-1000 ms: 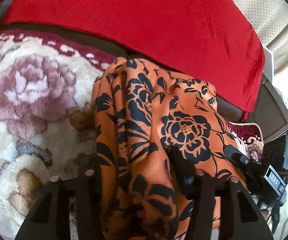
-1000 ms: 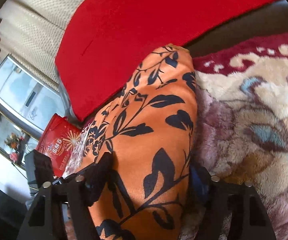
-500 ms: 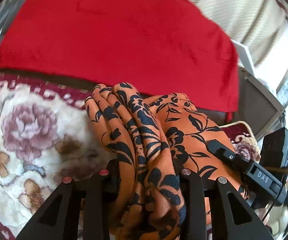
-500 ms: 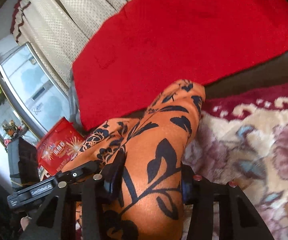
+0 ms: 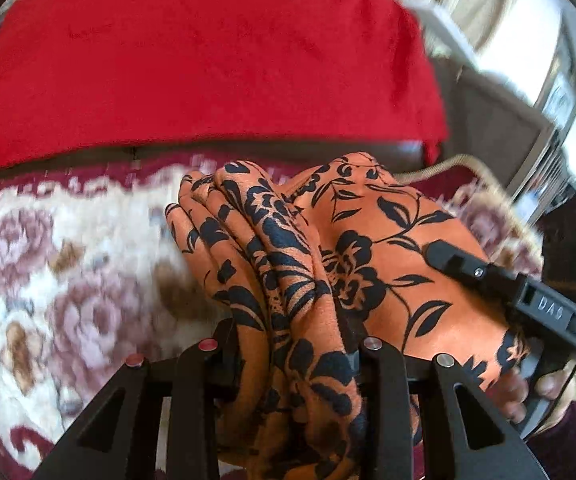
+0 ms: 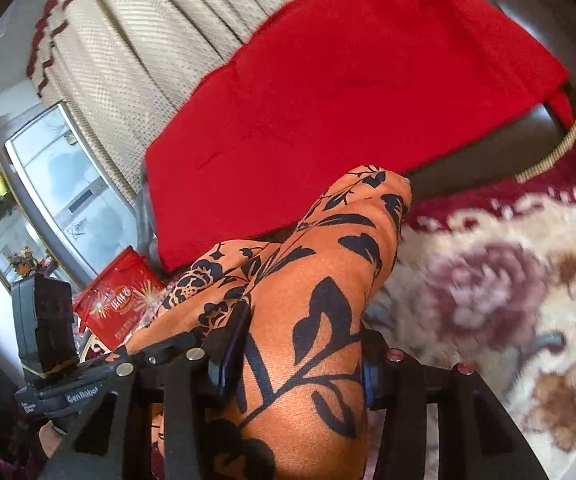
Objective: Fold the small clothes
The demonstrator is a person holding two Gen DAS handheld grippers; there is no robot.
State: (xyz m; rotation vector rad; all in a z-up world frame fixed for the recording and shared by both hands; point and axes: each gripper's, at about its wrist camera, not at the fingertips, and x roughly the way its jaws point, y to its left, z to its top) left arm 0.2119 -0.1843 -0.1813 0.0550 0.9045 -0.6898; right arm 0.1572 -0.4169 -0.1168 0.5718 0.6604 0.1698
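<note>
orange black-floral garment [image 5: 372, 248], red cloth [image 5: 207, 60]

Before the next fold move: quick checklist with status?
1. Left gripper closed on the orange floral cloth: ok.
2. Right gripper closed on the same cloth: ok.
3. Cloth bunched in folds at the left gripper, not flat: not ok.
4. Far end of the cloth clear of the flowered blanket: cannot tell.
5. Red cloth behind is apart from the grippers: ok.
</note>
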